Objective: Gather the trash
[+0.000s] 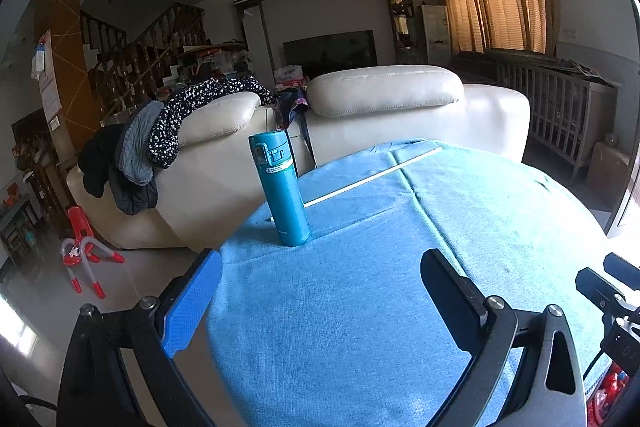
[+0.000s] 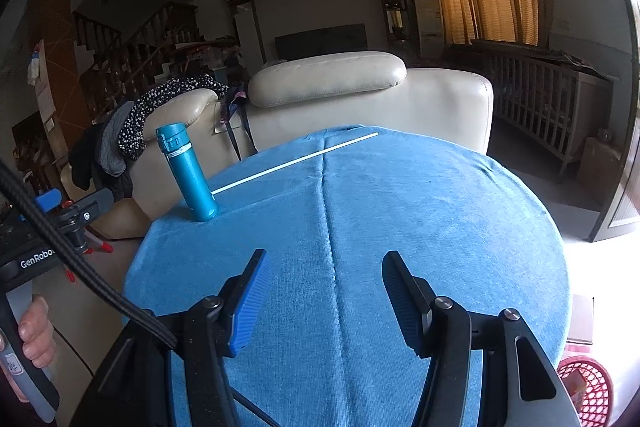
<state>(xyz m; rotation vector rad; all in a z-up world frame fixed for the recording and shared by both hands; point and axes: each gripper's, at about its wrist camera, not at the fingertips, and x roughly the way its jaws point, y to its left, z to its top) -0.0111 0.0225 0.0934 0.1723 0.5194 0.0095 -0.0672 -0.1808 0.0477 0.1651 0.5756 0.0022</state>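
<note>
Standing on a round counter (image 2: 400,227) draped in blue cloth are two items: one teal bottle (image 1: 282,187), upright near the left edge, and one thin white stick (image 1: 372,179), the only litter-like item, lying flat just beside the bottle and running toward the far edge. Two grippers hover over the near side. The left gripper (image 1: 320,299) has its jaws spread wide with nothing between them; the right gripper (image 2: 324,303) likewise holds its jaws apart and empty. Only the right wrist view shows one red mesh basket (image 2: 588,387) at lower right and one hand (image 2: 32,331) gripping a handle.
</note>
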